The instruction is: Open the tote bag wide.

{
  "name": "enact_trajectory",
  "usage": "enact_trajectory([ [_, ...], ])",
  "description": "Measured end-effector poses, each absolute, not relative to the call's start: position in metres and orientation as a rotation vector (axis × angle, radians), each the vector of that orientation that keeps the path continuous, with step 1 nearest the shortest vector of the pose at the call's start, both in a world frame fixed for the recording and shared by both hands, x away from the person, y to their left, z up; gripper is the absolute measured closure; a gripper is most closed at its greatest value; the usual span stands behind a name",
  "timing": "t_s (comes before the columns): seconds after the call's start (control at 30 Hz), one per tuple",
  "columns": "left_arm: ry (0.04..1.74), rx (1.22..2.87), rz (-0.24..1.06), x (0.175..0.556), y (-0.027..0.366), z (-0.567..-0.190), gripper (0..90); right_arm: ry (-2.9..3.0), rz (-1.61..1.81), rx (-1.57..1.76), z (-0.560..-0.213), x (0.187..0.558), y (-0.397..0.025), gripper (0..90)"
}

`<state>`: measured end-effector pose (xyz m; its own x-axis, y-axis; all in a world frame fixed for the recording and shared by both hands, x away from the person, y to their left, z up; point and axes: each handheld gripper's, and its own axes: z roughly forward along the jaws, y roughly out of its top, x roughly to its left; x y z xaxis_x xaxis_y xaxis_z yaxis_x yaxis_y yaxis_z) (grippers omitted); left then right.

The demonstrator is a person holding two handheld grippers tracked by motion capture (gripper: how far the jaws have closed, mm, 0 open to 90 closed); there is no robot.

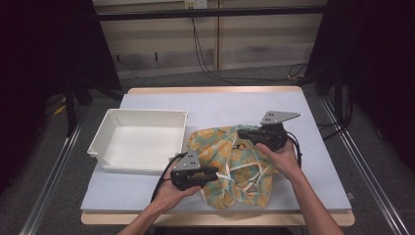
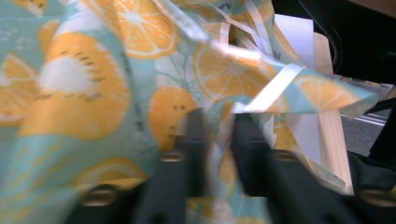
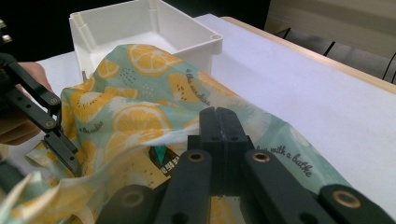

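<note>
— Dim room, pale worktop (image 1: 313,161); printed cloth (image 1: 230,166) at lower centre of frame, right of white bin (image 1: 139,139)?
— Yes. Stretched diagonally between grippers: left gripper (image 1: 208,175) jaws clamped on near edge, right gripper (image 1: 244,134) jaws shut on far edge.

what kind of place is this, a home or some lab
Most likely a lab or recording rig, not a home: dark curtains flank the table, metal rails run along the floor, and cables hang down the back wall.
</note>
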<state>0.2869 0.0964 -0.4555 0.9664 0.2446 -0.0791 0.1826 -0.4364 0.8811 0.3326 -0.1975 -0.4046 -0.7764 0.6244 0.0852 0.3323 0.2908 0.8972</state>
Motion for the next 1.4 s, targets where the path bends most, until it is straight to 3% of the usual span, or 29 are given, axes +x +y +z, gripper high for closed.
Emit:
enact_trajectory([
  [0.03, 0.318, 2.030, 0.046, 0.290, 0.099, -0.454, 87.8, 2.283, 1.483, 0.872, -0.405, 0.332, -0.197, 90.0],
  [0.07, 0.318, 2.030, 0.046, 0.290, 0.099, -0.454, 90.0, 2.285, 1.484, 0.870, -0.406, 0.332, -0.197, 90.0],
  [0.4, 0.344, 1.900, 0.019, 0.302, 0.101, -0.414, 90.0, 2.298, 1.485, 0.844, -0.401, 0.329, -0.197, 90.0],
  [0.7, 0.485, 1.791, 0.078, 0.357, 0.119, -0.364, 90.0, 2.280, 1.485, 0.846, -0.390, 0.337, -0.205, 90.0],
  [0.9, 0.611, 1.805, 0.124, 0.392, 0.136, -0.369, 90.0, 2.271, 1.454, 0.895, -0.394, 0.349, -0.212, 90.0],
  [1.1, 0.700, 1.857, 0.065, 0.410, 0.142, -0.398, 90.0, 2.307, 1.390, 0.943, -0.407, 0.360, -0.213, 89.8],
  [1.33, 0.725, 1.860, 0.050, 0.413, 0.148, -0.407, 90.0, 2.322, 1.415, 0.867, -0.400, 0.338, -0.205, 63.5],
  [1.4, 0.734, 1.852, 0.050, 0.413, 0.151, -0.408, 90.0, 2.318, 1.443, 0.835, -0.394, 0.328, -0.203, 63.0],
])
